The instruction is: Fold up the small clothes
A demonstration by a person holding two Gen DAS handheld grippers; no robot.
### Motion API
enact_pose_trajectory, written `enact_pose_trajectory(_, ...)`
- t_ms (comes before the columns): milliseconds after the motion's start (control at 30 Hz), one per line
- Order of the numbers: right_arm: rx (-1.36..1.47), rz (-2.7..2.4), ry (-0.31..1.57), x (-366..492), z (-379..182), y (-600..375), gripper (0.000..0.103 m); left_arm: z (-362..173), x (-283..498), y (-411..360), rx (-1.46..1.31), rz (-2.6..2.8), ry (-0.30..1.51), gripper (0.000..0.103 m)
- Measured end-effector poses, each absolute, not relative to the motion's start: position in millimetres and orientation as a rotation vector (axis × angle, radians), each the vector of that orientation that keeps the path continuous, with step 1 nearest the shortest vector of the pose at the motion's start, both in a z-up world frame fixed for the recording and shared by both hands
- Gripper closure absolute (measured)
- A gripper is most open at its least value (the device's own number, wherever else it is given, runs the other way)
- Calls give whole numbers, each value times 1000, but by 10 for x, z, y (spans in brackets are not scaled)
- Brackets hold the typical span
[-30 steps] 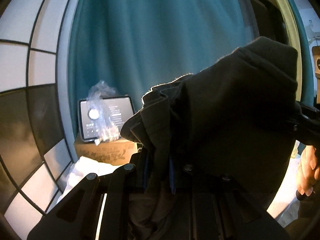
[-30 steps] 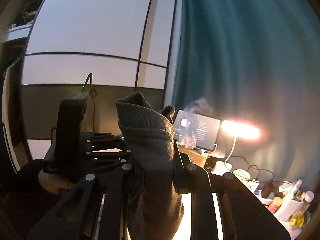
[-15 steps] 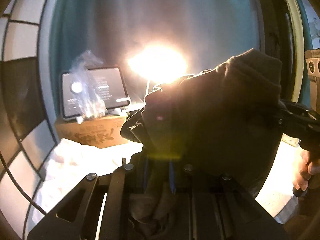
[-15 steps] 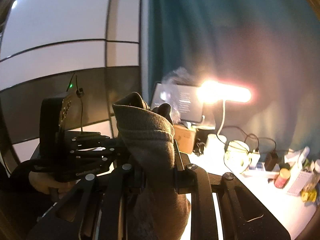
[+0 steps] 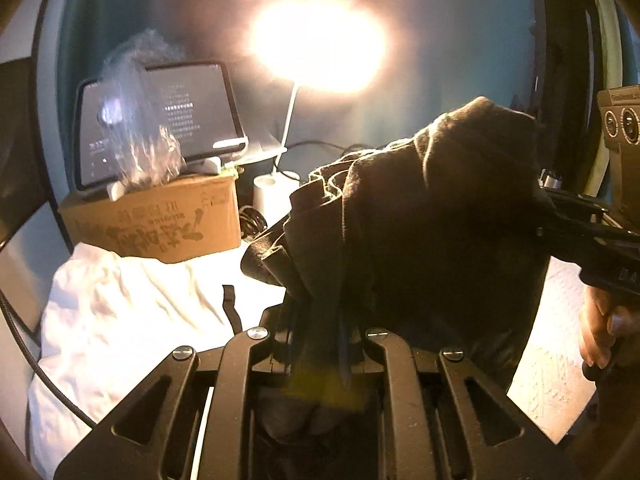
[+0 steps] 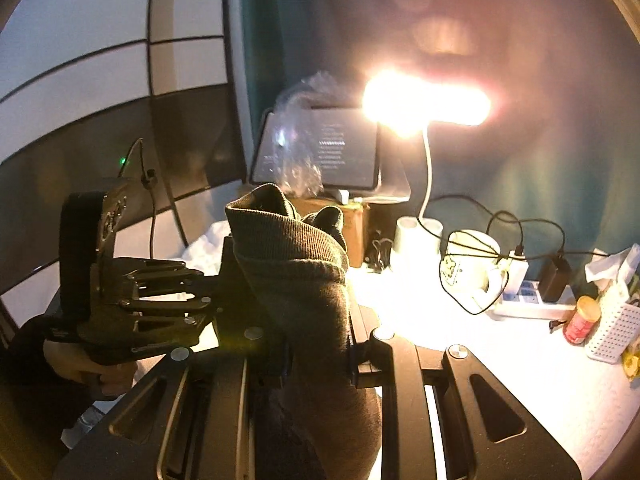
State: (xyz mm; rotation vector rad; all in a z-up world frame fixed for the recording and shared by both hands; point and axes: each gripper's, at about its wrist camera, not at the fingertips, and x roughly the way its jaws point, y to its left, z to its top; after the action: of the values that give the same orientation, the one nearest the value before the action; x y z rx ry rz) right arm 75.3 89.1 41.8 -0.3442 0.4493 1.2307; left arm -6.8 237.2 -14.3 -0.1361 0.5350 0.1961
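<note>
A dark garment [image 5: 432, 216] hangs stretched between both grippers above the table. In the left wrist view my left gripper [image 5: 318, 332] is shut on a bunched edge of it. The cloth runs right to my right gripper [image 5: 560, 216], held by a hand [image 5: 600, 332]. In the right wrist view my right gripper [image 6: 316, 340] is shut on the garment's ribbed hem [image 6: 288, 244]. There the left gripper [image 6: 216, 292] pinches the cloth from the left, a hand [image 6: 80, 364] below it. Cloth hides the fingertips in both views.
White cloth [image 5: 120, 320] lies on the table's left. Behind stand a cardboard box [image 5: 160, 220] with a tablet [image 5: 160, 128] and plastic wrap, and a lit desk lamp [image 6: 424, 104]. At the right: a mug [image 6: 472, 268], power strip [image 6: 528, 300], red can [image 6: 580, 320], white basket [image 6: 612, 328].
Both grippers have sunk and tilted down towards the table with the garment still held. The lamp and tabletop have come into view.
</note>
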Motion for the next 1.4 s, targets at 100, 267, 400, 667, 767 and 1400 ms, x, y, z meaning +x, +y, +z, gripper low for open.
enact_pose_trajectory(100, -344, 1224, 477, 908, 322, 988, 81, -194, 23, 2426, -143, 189, 550, 88)
enact_pose_trajectory(267, -339, 1213, 527, 1147, 156, 1131, 81, -298, 177, 2520, -157, 181, 586, 88)
enact_pose_trajectory(400, -340, 1200, 571, 1343, -6, 1252, 81, -413, 346, 2592, -160, 170, 621, 88)
enact_pose_trajectory(667, -335, 1171, 665, 1708, -338, 1456, 81, -661, 642, 2778, -180, 188, 695, 88)
enact_pose_trajectory(767, -334, 1161, 698, 1833, -461, 1531, 81, -747, 679, 2821, -196, 196, 732, 88)
enact_pose_trajectory(1400, -135, 986, 942, 2732, -1132, 1219, 58, -1067, 959, 3160, -299, 245, 857, 82)
